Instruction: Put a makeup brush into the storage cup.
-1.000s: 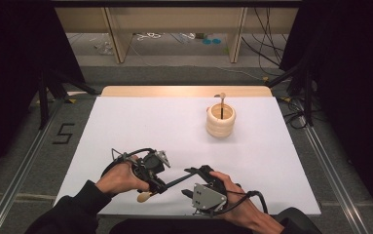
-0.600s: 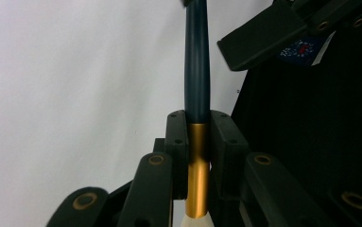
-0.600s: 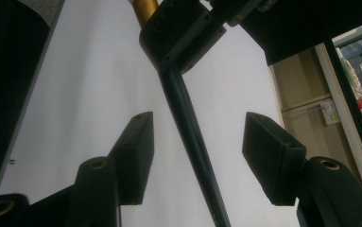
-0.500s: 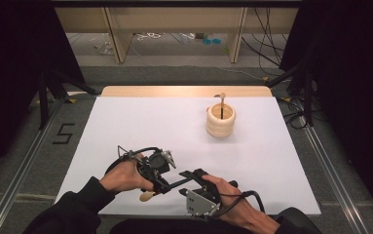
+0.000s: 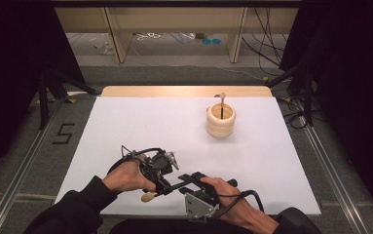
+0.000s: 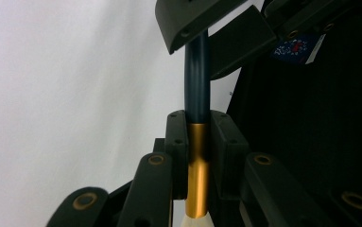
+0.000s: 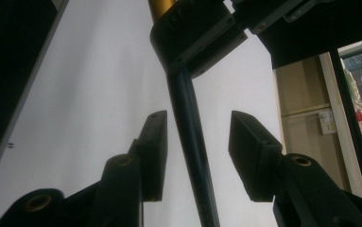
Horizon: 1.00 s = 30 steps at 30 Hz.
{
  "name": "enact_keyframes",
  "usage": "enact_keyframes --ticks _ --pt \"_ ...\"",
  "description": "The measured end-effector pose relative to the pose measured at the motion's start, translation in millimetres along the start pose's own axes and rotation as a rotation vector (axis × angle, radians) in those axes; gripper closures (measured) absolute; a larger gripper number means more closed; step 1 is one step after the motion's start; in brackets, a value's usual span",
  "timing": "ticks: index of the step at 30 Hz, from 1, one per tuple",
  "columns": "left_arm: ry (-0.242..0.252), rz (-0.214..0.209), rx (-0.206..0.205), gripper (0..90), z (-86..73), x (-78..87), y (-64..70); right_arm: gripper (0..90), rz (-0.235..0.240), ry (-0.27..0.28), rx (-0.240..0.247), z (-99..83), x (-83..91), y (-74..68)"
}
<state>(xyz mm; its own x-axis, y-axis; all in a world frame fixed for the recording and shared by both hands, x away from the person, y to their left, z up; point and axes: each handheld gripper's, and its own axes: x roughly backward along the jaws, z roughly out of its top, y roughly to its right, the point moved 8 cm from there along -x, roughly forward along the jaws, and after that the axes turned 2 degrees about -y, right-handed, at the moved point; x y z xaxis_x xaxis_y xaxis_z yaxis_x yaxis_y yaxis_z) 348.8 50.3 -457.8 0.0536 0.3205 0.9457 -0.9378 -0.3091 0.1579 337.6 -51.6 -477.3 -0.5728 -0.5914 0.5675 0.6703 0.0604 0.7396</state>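
Observation:
A brush [image 6: 198, 94] with a dark blue handle, a gold ferrule and pale bristles is clamped at the ferrule by my left gripper [image 6: 198, 142], which is shut on it. In the high view the brush [image 5: 149, 196] lies low over the table's near edge, held by the left gripper [image 5: 163, 187]. My right gripper [image 7: 197, 156] is open, its jaws on either side of the blue handle [image 7: 190, 137] without touching it. The right gripper [image 5: 186, 179] faces the left one from the right.
A round wooden holder [image 5: 220, 122] stands at the back right of the white table [image 5: 140, 122], with another brush [image 5: 222, 100] upright in it. A wooden strip runs along the far edge. Metal rails flank the table.
Both hands have shifted only slightly near the front edge. The right gripper has edged left along the brush handle toward the left gripper.

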Motion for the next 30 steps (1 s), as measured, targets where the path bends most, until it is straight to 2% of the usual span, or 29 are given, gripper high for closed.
enact_keyframes --ticks 1,2,3,4,5,6,7,9,10,14,16,18,22,23,24,25,26,27,30 --pt "0.001 -0.001 0.000 78.4 0.2 0.0 0.2 59.5 0.000 0.001 0.012 0.1 -0.2 0.3" --pt "0.000 0.000 0.000 78.4 0.2 0.2 0.2 60.7 0.004 0.016 0.082 0.7 -1.3 3.5" --pt "0.002 -0.001 0.001 78.4 0.3 0.3 0.2 62.2 0.008 0.015 0.094 0.6 -1.1 3.4" --pt "0.003 0.001 0.002 78.3 0.5 0.4 -0.2 63.2 0.010 0.009 0.082 0.2 -1.1 1.7" --pt "0.026 0.001 0.029 78.4 1.9 -0.9 1.1 64.2 0.014 0.013 0.095 0.8 -1.4 1.3" --pt "0.022 0.003 0.027 78.4 1.5 -0.8 0.5 64.8 0.014 0.017 0.111 1.3 -1.7 1.9" --pt "0.003 0.003 0.005 78.4 0.0 0.4 -1.2 65.4 0.012 0.015 0.113 1.3 -1.7 1.7" --pt "0.004 0.003 0.005 78.4 0.2 0.4 -1.1 66.4 0.010 0.006 0.108 1.1 -1.6 0.6" --pt "0.027 0.002 0.031 78.4 1.9 -1.0 0.7 66.6 0.012 0.008 0.114 1.3 -2.0 0.4" --pt "0.019 -0.005 0.024 78.4 2.3 -1.2 2.0 68.2 0.018 0.015 0.139 3.1 -3.3 -0.3" --pt "0.003 -0.005 0.000 78.3 1.7 -0.5 1.1 69.0 0.020 0.038 0.150 4.7 -5.4 -0.5" --pt "0.020 -0.007 0.016 78.4 3.6 -1.7 2.8 70.0 0.021 0.031 0.155 4.4 -5.2 -0.5" --pt "0.021 -0.012 0.017 78.3 4.5 -2.0 4.0 72.9 0.027 0.028 0.151 4.6 -4.2 -1.2" --pt "0.014 -0.012 0.009 78.3 4.2 -1.6 3.6 73.2 0.024 -0.001 0.136 2.5 -1.9 -1.9" --pt "-0.003 -0.011 -0.009 78.3 3.2 -0.7 2.5 74.1 0.030 -0.007 0.124 1.9 -1.8 -3.2" --pt "-0.002 -0.012 -0.007 78.3 3.4 -0.9 2.7 74.9 0.014 0.002 0.136 3.2 -2.6 -1.2" --pt "0.000 -0.011 -0.004 78.4 3.7 -1.0 2.7 75.6 0.033 0.016 0.165 4.4 -3.3 -1.8" --pt "-0.001 -0.011 -0.005 78.4 3.7 -0.8 2.7 76.1 0.030 0.004 0.153 2.8 -2.9 -2.7" --pt "-0.001 -0.010 -0.007 78.3 4.1 -0.4 2.7 77.1 0.031 0.003 0.171 3.1 -2.8 -2.3"
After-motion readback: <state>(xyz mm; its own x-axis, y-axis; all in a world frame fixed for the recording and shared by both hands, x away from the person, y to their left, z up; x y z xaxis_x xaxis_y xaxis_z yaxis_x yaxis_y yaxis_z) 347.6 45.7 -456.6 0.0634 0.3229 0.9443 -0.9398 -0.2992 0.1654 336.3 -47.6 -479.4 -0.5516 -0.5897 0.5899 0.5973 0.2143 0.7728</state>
